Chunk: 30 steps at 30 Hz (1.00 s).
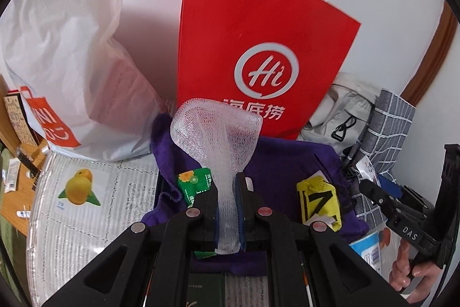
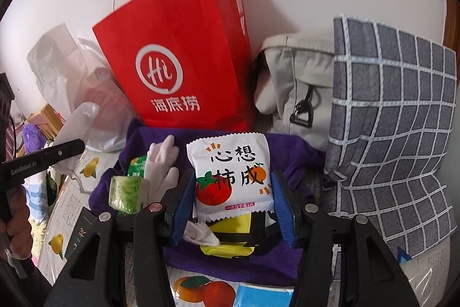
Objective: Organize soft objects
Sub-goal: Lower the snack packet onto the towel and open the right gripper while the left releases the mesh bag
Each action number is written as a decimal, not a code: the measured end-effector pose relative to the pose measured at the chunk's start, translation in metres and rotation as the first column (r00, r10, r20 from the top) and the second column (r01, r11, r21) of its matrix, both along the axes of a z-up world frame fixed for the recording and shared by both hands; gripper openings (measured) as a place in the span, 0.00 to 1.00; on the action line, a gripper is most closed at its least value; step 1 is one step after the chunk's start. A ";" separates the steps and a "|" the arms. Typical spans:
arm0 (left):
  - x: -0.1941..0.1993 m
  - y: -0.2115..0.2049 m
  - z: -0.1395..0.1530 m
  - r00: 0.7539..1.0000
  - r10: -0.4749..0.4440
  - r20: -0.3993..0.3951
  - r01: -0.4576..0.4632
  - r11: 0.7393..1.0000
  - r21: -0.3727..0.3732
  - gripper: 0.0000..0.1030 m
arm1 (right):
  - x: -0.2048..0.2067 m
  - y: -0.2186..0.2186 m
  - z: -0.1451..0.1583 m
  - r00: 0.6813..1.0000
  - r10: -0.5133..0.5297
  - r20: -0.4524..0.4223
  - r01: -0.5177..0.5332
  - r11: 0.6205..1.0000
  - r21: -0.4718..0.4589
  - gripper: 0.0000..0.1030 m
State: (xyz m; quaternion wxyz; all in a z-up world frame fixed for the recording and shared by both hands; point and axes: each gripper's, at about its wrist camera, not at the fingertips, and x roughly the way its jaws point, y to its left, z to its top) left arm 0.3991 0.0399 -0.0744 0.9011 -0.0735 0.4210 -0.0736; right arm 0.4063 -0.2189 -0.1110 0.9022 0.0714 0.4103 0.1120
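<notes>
My left gripper (image 1: 227,183) is shut on a white foam net sleeve (image 1: 215,131) that stands up between its jaws, above a purple cloth (image 1: 281,160). A green sachet (image 1: 194,183) and a yellow pouch (image 1: 319,197) lie on that cloth. My right gripper (image 2: 231,183) holds a white snack packet (image 2: 233,177) with fruit print between its blue pads (image 2: 181,203), over the purple cloth (image 2: 299,148). A white glove (image 2: 162,160), a green packet (image 2: 129,193) and a yellow pouch (image 2: 230,223) lie on the cloth there.
A red paper bag (image 1: 258,48) leans on the wall behind the cloth. A white plastic bag (image 1: 63,48) stands left, a beige bag (image 2: 299,76) and a grey checked cushion (image 2: 394,111) right. Printed paper (image 1: 86,206) covers the table.
</notes>
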 end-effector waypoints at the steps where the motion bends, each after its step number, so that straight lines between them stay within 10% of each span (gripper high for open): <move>1: 0.002 0.000 -0.003 1.000 0.000 -0.006 0.000 1.000 -0.002 0.09 | 0.001 0.001 -0.002 1.000 0.000 -0.005 0.000 1.000 -0.002 0.50; 20: 0.032 -0.007 -0.058 0.989 -0.021 -0.148 0.018 1.000 -0.022 0.09 | 0.027 0.011 -0.049 0.993 -0.006 -0.114 0.001 0.999 -0.042 0.51; 30: 0.036 -0.009 -0.067 0.989 -0.034 -0.144 0.026 0.998 -0.056 0.27 | 0.028 0.020 -0.051 0.994 0.018 -0.105 -0.026 0.997 -0.074 0.73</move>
